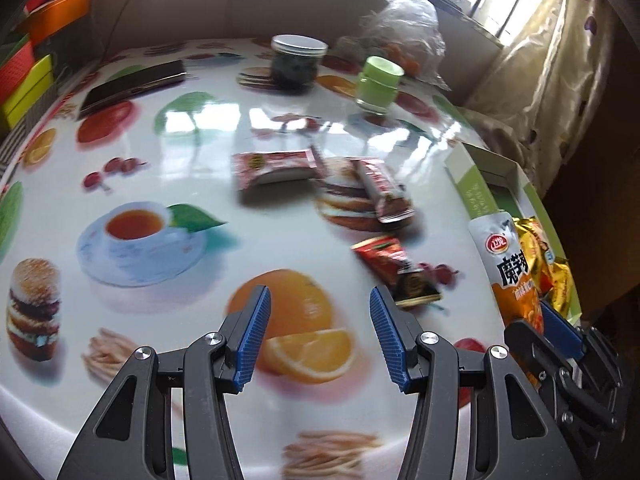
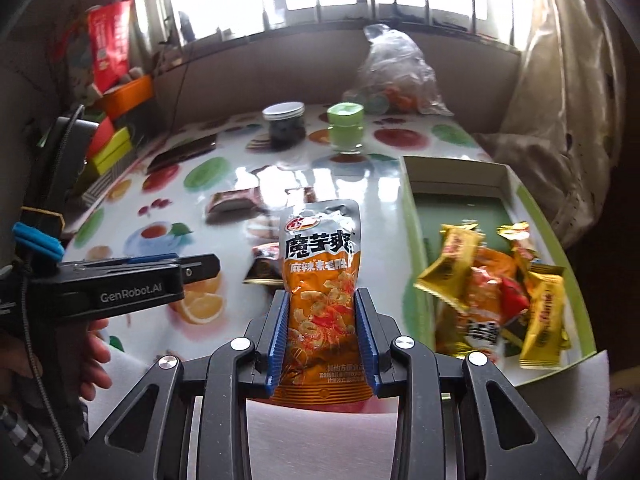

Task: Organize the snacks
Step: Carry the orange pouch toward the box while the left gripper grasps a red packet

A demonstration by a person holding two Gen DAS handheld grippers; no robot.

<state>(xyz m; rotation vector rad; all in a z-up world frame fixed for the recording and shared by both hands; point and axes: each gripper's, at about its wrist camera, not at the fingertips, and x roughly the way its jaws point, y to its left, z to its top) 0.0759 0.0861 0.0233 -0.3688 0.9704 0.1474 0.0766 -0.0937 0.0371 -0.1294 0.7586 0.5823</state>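
Glossy plastic tablecloth, shiny foil snack pouch, matt cardboard box.

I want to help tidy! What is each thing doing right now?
Right tongs: shut on orange snack pouch.
Left tongs: open, holding nothing.
Green box: open, yellow packets inside.
Dark jar: lid on.
Red packets: loose on table.

Bare tabletop ahead of the spread left claw, three red packets crowding its right, box rear half free, front heaped with gold wrappers, jars far back
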